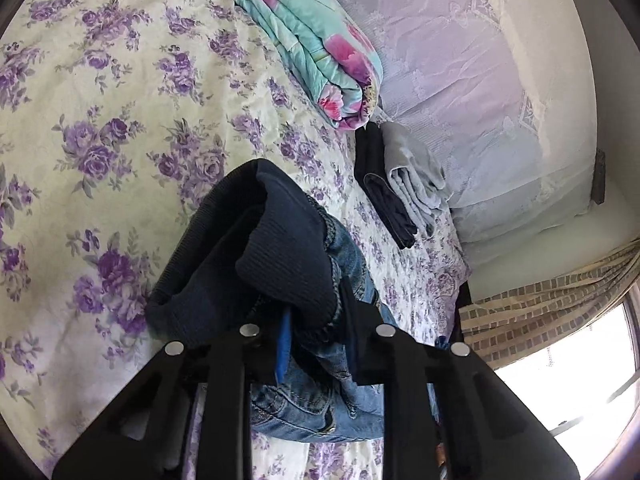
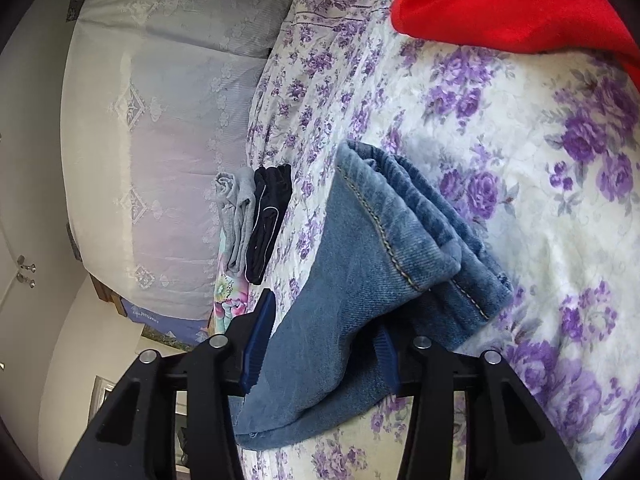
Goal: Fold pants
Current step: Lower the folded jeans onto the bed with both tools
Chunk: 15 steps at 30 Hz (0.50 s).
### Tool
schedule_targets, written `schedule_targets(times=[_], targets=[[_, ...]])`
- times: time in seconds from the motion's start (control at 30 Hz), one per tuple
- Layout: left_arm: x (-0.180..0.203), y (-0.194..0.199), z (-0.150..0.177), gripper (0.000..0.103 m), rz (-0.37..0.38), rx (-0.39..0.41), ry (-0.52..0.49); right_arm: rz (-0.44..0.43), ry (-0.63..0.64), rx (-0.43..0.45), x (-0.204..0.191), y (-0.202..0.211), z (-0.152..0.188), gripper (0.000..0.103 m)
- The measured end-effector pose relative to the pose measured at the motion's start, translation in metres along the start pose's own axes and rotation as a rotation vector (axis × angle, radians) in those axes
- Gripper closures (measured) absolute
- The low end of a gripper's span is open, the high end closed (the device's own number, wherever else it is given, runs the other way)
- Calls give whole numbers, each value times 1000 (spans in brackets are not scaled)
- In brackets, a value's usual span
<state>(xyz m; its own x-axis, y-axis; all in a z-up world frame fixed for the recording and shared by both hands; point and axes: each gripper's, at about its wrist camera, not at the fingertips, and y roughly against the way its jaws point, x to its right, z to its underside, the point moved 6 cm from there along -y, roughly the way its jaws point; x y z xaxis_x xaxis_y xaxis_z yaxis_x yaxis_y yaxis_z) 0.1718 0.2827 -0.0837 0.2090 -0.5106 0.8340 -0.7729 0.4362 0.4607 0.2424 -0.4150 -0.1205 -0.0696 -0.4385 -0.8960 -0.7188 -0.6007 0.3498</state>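
- jeans [image 2: 360,264] lie on the bed [image 2: 540,220] over the floral sheet, folded into a thick multi-layer bundle
- right wrist view: the bundle's long axis runs from the tongs away up the frame; folded edge at the far end, hems and stitched seams stacked along the right side
- left wrist view: the jeans' [image 1: 328,364] waist end shows, dark ribbed waistband [image 1: 256,248] bulging up and away from the tongs
- left tongs [image 1: 314,344]: narrow, blue pads closed on the waistband and denim bunched between them
- right tongs [image 2: 320,348]: partway closed, pads against both sides of the folded denim, gripping it
- folded grey and black clothes [image 2: 256,220] lie stacked beside the pillow [image 2: 168,128], well apart from the jeans
- folded teal and pink floral quilt [image 1: 320,48] lies past the jeans in the left wrist view
- red cloth [image 2: 512,4] at the far edge of the bed in the right wrist view
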Motion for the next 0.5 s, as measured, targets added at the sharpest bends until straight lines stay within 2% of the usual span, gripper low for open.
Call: schedule_targets(times=[0.03,0.1,0.2,0.27,0.33,0.43,0.5], targets=[[3,3,0,83,14,2,4,-6,16,15,-6,2,-2,74],[13,10,-1,83,51,11,1,-38,44,32,-21,6,-6,83],[26,21,0,84,89,15,-13,-93,82,49,-43,18,-12,85],[26,27,2,84,98,12,-19,-93,119,39,-49,25,-11,85],[15,30,4,84,108,4,1,-20,131,38,-31,29,-10,85],[-16,22,10,84,110,-28,83,66,9,22,21,29,-10,88],[-29,17,12,84,116,-42,126,59,-41,17,40,28,-8,93]])
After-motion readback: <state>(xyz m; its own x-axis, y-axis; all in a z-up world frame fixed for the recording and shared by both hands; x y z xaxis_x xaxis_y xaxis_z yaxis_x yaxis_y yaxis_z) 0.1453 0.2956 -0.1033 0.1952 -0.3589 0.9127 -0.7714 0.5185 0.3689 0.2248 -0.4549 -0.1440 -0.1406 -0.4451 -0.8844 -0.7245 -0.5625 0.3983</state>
